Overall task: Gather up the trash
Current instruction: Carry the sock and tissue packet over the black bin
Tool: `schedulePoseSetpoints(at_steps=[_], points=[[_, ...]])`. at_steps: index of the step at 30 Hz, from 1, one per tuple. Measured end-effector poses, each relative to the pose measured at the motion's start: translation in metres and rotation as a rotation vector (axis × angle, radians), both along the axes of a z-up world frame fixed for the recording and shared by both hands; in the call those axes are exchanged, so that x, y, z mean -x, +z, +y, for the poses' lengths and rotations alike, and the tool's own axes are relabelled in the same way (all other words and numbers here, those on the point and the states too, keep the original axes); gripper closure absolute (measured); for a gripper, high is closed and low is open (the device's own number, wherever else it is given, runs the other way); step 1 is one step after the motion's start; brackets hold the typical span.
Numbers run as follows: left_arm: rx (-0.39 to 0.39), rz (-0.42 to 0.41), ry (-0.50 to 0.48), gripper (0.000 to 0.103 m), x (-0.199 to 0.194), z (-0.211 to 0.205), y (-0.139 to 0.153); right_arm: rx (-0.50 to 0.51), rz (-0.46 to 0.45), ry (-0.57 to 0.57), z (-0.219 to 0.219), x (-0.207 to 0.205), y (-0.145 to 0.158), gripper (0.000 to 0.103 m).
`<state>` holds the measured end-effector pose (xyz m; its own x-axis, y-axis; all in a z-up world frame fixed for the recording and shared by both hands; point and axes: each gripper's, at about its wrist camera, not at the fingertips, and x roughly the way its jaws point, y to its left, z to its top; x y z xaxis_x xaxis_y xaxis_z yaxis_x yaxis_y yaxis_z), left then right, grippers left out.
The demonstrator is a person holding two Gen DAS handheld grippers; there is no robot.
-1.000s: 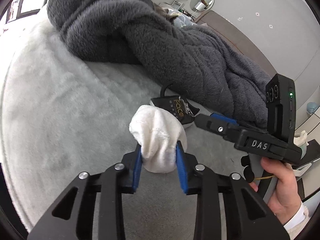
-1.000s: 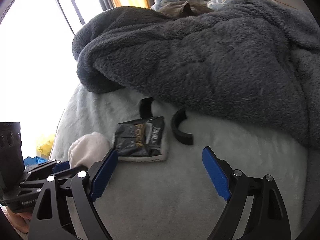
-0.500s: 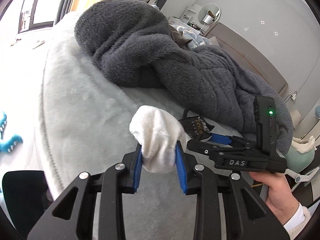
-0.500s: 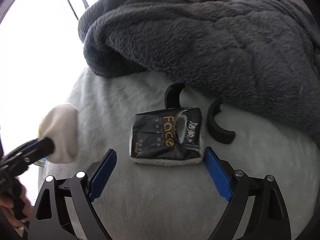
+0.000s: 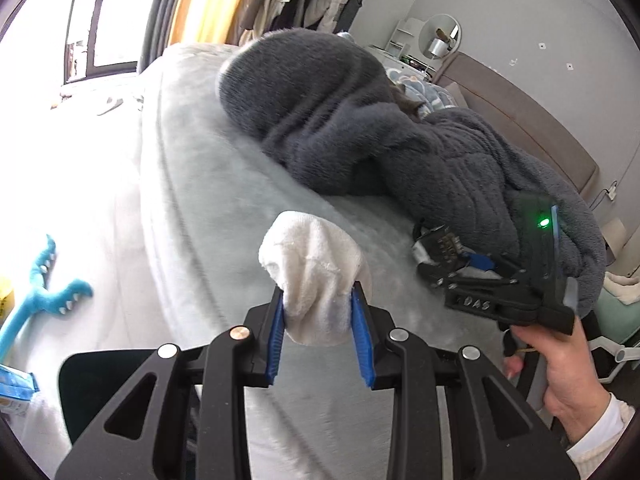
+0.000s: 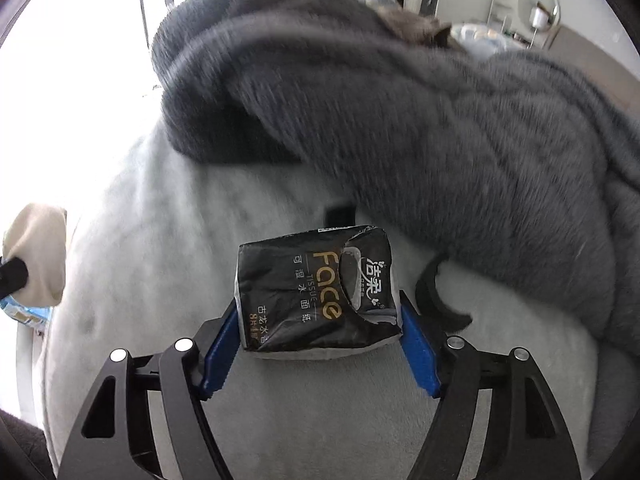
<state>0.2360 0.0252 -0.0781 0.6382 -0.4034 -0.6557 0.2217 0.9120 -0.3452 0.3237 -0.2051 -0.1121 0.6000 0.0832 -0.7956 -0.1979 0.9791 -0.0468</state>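
My left gripper (image 5: 318, 300) is shut on a crumpled white cloth wad (image 5: 314, 272) and holds it above the pale grey bed cover (image 5: 208, 184). The wad also shows at the left edge of the right wrist view (image 6: 38, 256). My right gripper (image 6: 318, 316) is closed on a black "Face" tissue pack (image 6: 316, 288), its blue pads against both sides of the pack, on the bed. In the left wrist view the right gripper (image 5: 452, 264) and the pack (image 5: 440, 242) sit at the right, by the blanket.
A dark grey fleece blanket (image 6: 400, 112) is heaped across the bed behind the pack. Two black curved pieces (image 6: 436, 296) lie on the cover beside the pack. A blue plush toy (image 5: 44, 292) lies on the floor at left, beside the bed's edge.
My left gripper has lifted and pulled back with the white wad. My right gripper has moved forward and closed around the tissue pack.
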Motion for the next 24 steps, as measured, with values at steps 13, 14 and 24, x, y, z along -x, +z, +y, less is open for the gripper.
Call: schedulePoseSetpoints(at_steps=[13, 14, 24], points=[[-0.091, -0.001, 0.096, 0.069, 0.014, 0.058, -0.008, -0.087, -0.211, 0.121, 0.062, 0.024, 0.047, 0.030], [-0.094, 0.006, 0.102, 0.069, 0.015, 0.062, -0.010, -0.095, -0.225, 0.134, 0.067, 0.027, 0.049, 0.030], [-0.121, 0.144, 0.148, 0.069, 0.021, 0.104, -0.044, -0.148, -0.287, 0.244, 0.121, 0.048, 0.059, 0.030]])
